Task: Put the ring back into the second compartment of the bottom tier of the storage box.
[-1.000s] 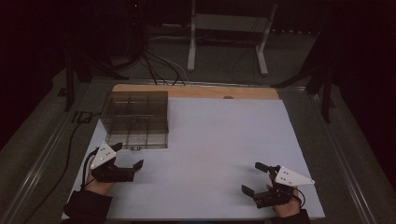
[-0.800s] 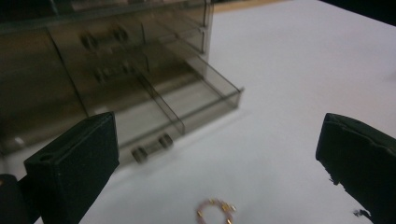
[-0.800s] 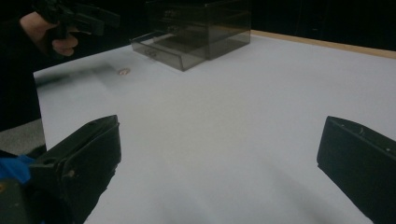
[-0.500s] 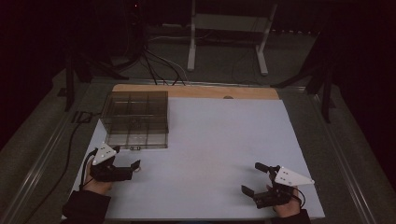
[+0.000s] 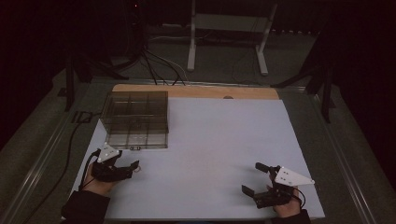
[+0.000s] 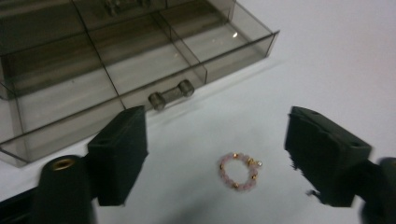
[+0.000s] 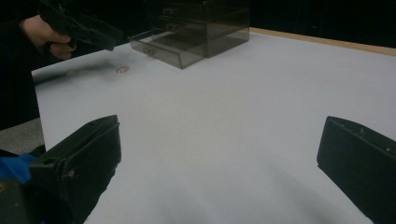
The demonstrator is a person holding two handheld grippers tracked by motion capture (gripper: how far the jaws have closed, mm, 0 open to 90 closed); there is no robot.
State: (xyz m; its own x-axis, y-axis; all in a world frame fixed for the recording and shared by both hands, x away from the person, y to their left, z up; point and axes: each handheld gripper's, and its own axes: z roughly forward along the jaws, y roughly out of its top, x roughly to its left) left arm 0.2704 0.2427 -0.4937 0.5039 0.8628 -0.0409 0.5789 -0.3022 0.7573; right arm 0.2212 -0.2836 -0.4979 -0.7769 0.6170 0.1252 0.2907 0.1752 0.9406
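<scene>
A small ring of pink and gold beads (image 6: 238, 171) lies on the white table sheet (image 5: 224, 140), in front of a smoky clear compartment box (image 5: 135, 120) whose drawer (image 6: 140, 70) is pulled out. My left gripper (image 6: 224, 154) hovers over the bead ring with a jaw on each side. Its jaws have just been closing, but they stand apart and do not touch the beads. In the high view the left gripper (image 5: 133, 166) sits at the near left. My right gripper (image 5: 252, 177) rests open at the near right with nothing between its jaws. The right gripper view shows the bead ring (image 7: 123, 69) far off.
The drawer's bar handle (image 6: 171, 93) faces the left gripper. A wooden strip (image 5: 196, 91) borders the table's far edge. Beyond it stand a metal frame's legs (image 5: 191, 51) and cables on the dark floor. White sheet stretches between the two grippers.
The left gripper's jaws have drawn somewhat closer together and the hand has shifted slightly. The right gripper has stayed where it was.
</scene>
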